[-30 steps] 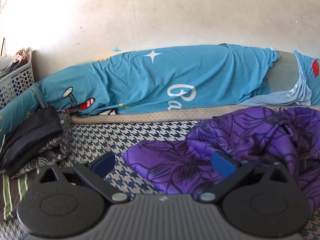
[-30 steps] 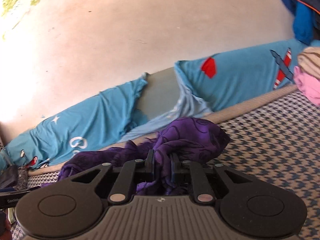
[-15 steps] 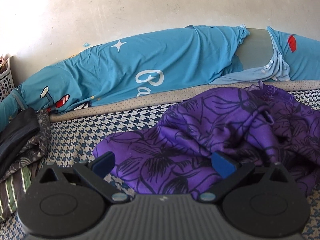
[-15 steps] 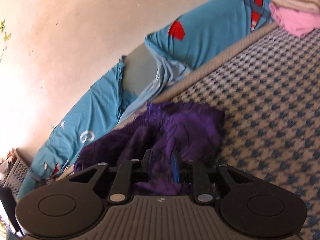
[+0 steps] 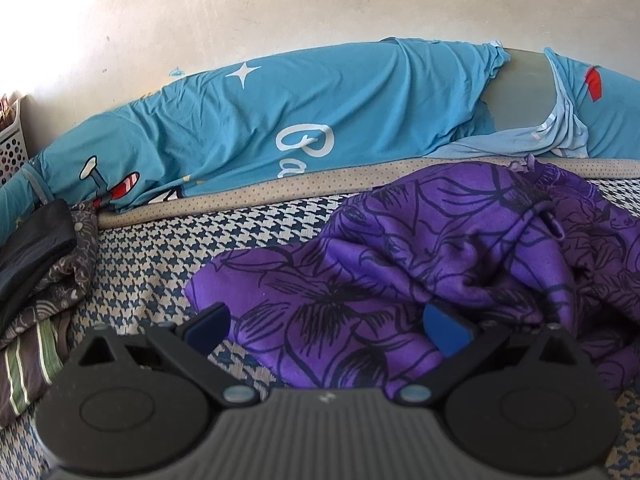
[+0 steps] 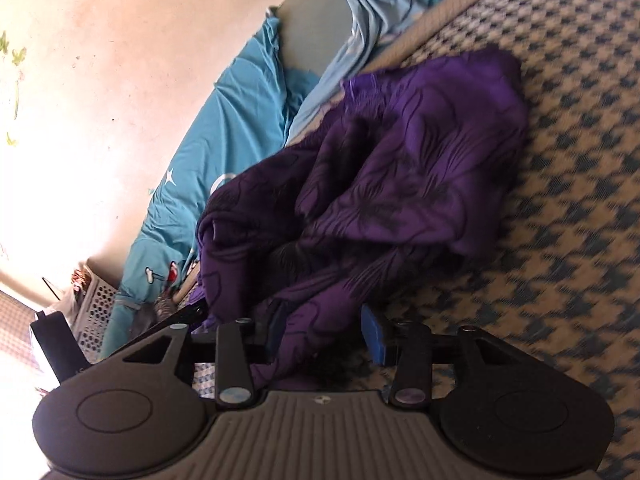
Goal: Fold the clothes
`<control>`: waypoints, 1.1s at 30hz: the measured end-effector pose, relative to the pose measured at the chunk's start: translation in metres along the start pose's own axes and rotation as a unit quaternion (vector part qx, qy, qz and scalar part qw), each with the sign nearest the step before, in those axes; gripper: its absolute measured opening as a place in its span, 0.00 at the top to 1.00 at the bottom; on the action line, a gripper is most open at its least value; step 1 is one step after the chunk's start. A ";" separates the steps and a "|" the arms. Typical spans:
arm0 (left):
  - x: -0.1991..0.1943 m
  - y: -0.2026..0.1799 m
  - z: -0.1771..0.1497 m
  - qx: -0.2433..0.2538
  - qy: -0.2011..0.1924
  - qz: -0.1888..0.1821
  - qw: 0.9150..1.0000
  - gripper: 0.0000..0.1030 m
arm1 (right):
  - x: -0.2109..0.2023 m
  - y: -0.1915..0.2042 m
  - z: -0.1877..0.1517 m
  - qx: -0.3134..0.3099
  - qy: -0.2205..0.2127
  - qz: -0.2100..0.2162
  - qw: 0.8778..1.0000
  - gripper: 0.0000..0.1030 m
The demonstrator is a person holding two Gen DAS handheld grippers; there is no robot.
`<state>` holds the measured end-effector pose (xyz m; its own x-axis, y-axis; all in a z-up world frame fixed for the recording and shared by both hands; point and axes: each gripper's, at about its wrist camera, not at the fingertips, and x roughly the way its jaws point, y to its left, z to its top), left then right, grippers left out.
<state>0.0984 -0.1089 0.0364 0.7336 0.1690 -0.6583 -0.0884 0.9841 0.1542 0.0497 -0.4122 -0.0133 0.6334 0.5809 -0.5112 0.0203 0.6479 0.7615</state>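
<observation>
Currently, the purple floral garment [image 5: 460, 264] lies crumpled on the houndstooth bed cover [image 5: 160, 264], just in front of the blue pillow [image 5: 280, 120] that rests against the wall [image 5: 320, 0]. The left hand-held gripper [image 5: 326, 324] has its fingers spread wide, straddling the near edge of the garment without gripping it. The right hand-held gripper [image 6: 324, 332] has its fingers partly apart, with a fold of the garment lying loose between them. A stack of folded clothes [image 5: 36, 280] sits left of the garment, beside a perforated basket [image 5: 12, 140].
</observation>
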 end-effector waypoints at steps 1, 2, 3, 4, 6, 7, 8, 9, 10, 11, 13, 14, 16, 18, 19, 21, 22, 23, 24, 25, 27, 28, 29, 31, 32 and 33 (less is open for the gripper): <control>0.001 0.001 0.000 -0.003 0.002 -0.001 1.000 0.00 | 0.003 0.000 0.000 0.008 0.001 0.005 1.000 0.60; 0.001 0.002 0.000 -0.006 0.003 -0.002 1.000 0.00 | 0.006 -0.001 0.000 0.015 0.001 0.009 1.000 0.60; 0.002 0.002 0.000 -0.008 0.004 -0.003 1.000 0.00 | 0.009 0.000 -0.001 0.020 -0.002 0.011 1.000 0.59; 0.002 0.003 0.000 -0.009 0.004 -0.004 1.000 0.00 | 0.011 0.001 -0.001 0.022 -0.005 0.009 1.000 0.58; 0.001 0.003 0.000 -0.010 0.003 -0.006 1.000 0.00 | 0.017 0.002 -0.001 0.029 -0.008 0.002 1.000 0.56; -0.001 0.003 0.001 -0.012 0.001 -0.009 1.000 0.00 | 0.021 0.002 -0.001 0.034 -0.007 0.000 0.999 0.55; -0.005 0.005 0.003 -0.016 -0.004 -0.015 1.000 0.00 | 0.024 0.002 -0.002 0.040 -0.005 -0.001 0.999 0.55; -0.008 0.006 0.004 -0.019 -0.010 -0.020 1.000 0.00 | 0.027 0.002 -0.003 0.045 -0.001 -0.002 0.999 0.55; -0.012 0.007 0.006 -0.023 -0.015 -0.026 0.999 0.00 | 0.030 0.001 -0.003 0.051 0.003 -0.002 0.999 0.55; -0.016 0.009 0.007 -0.026 -0.020 -0.032 0.999 0.00 | 0.033 0.002 -0.004 0.055 0.008 -0.002 0.998 0.55; -0.024 0.010 0.010 -0.028 -0.034 -0.056 0.997 0.00 | 0.038 0.003 -0.006 0.054 0.012 0.000 0.998 0.54; -0.028 0.010 0.011 -0.028 -0.040 -0.068 0.996 0.00 | 0.040 0.003 -0.007 0.051 0.012 -0.003 0.999 0.53; -0.034 0.005 0.011 -0.018 -0.044 -0.099 0.994 0.00 | 0.043 0.002 -0.008 0.051 0.008 -0.011 0.999 0.49; -0.036 -0.003 0.009 -0.007 -0.045 -0.119 0.992 0.00 | 0.046 0.001 -0.008 0.054 0.003 -0.015 0.998 0.48; -0.037 -0.007 0.008 -0.001 -0.046 -0.124 0.991 0.00 | 0.047 0.000 -0.008 0.055 0.001 -0.016 0.998 0.48; -0.036 -0.012 0.006 0.006 -0.043 -0.139 0.989 0.00 | 0.049 0.000 -0.008 0.051 -0.006 -0.017 0.999 0.48; -0.035 -0.014 0.005 0.010 -0.040 -0.148 0.988 0.00 | 0.050 0.001 -0.007 0.044 -0.010 -0.017 0.999 0.48; -0.035 -0.017 0.004 0.013 -0.036 -0.158 0.987 0.00 | 0.051 0.002 -0.006 0.036 -0.014 -0.018 0.999 0.49; -0.034 -0.019 0.004 0.017 -0.033 -0.167 0.985 0.00 | 0.052 0.004 -0.005 0.028 -0.018 -0.019 0.999 0.58; -0.032 -0.022 0.002 0.021 -0.027 -0.172 0.984 0.00 | 0.052 0.006 -0.004 0.021 -0.022 -0.020 0.999 0.66; -0.027 -0.025 -0.001 0.023 -0.019 -0.170 0.985 0.00 | 0.052 0.011 -0.001 0.001 -0.028 -0.028 0.999 0.84; -0.024 -0.026 -0.002 0.026 -0.017 -0.167 0.985 0.00 | 0.050 0.014 0.000 -0.010 -0.034 -0.032 0.999 0.86; -0.021 -0.027 -0.003 0.028 -0.016 -0.160 0.987 0.00 | 0.048 0.018 0.000 -0.021 -0.040 -0.037 0.998 0.88; -0.016 -0.028 -0.003 0.030 -0.016 -0.143 0.989 0.00 | 0.043 0.026 0.001 -0.045 -0.054 -0.047 0.996 0.90; -0.014 -0.028 -0.003 0.030 -0.017 -0.133 0.990 0.00 | 0.039 0.030 0.002 -0.059 -0.063 -0.053 0.995 0.91; -0.013 -0.027 -0.002 0.025 -0.017 -0.128 0.991 0.00 | 0.034 0.034 0.003 -0.074 -0.074 -0.059 0.993 0.92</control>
<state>0.0898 -0.1372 0.0388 0.7497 -0.0889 -0.6557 0.1369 0.9903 0.0222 0.0741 -0.3718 -0.0037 0.7409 0.4246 -0.5204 -0.0064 0.7792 0.6267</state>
